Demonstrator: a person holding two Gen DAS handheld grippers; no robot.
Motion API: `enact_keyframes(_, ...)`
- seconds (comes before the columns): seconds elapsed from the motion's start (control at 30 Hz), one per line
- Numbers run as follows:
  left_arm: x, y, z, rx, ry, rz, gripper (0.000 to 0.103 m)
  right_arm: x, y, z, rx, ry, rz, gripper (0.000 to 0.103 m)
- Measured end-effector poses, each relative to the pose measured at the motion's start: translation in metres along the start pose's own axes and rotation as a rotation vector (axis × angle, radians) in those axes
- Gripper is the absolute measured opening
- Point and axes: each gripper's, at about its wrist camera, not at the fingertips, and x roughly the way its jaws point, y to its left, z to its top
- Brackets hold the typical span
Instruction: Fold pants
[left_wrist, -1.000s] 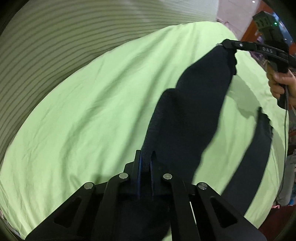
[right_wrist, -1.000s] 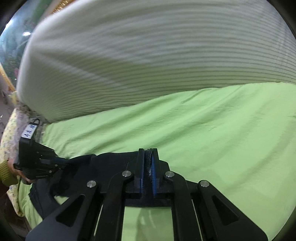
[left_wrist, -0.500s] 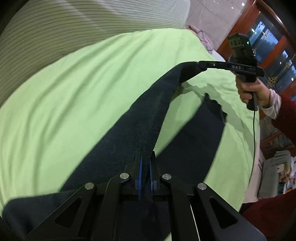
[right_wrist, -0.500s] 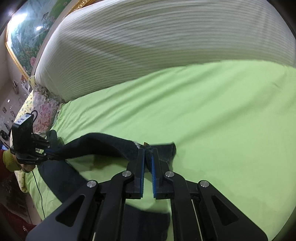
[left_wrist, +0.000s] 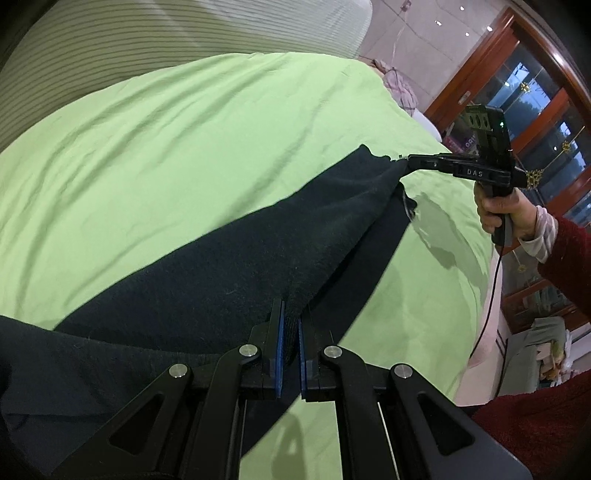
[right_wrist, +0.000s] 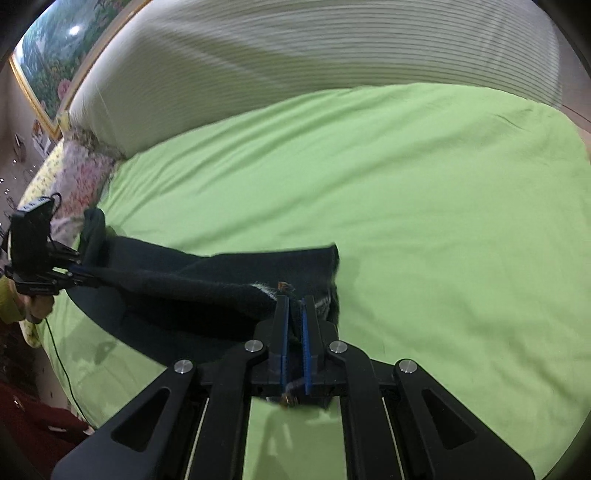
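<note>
Dark pants (left_wrist: 236, 258) stretch between my two grippers just above a green bed sheet (left_wrist: 184, 129). My left gripper (left_wrist: 290, 314) is shut on one end of the pants; the cloth runs away from it to the right gripper (left_wrist: 406, 164), which pinches the far end. In the right wrist view my right gripper (right_wrist: 293, 299) is shut on the pants' hem (right_wrist: 266, 288), and the pants (right_wrist: 184, 284) run left to the left gripper (right_wrist: 79, 271). A second layer of the pants hangs below onto the sheet (right_wrist: 406, 221).
A striped white duvet (right_wrist: 314, 62) lies along the far side of the bed. A floral pillow (right_wrist: 74, 173) sits at the left bed corner. Wooden glass doors (left_wrist: 517, 110) and furniture stand beyond the bed's right edge.
Both grippers have lowered the stretched pants toward the sheet, and more of the cloth now lies on the bed. Both stay shut on the pants.
</note>
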Motion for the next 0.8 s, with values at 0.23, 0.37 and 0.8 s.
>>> enact_keyframes(0.23, 0.021, -0.019, -0.015, -0.001, 0.038, 0.006, 0.005, 0.009, 0.003, -0.024, -0.014, 0.062, -0.054, 0.007)
enact_keyframes(0.37, 0.038, -0.026, -0.025, -0.008, 0.076, 0.025, 0.007, 0.025, 0.0, -0.034, 0.008, 0.105, -0.1, 0.007)
enact_keyframes(0.8, 0.023, -0.036, -0.052, -0.186, 0.045, 0.05, 0.046, -0.001, 0.012, -0.035, 0.179, 0.019, -0.173, 0.05)
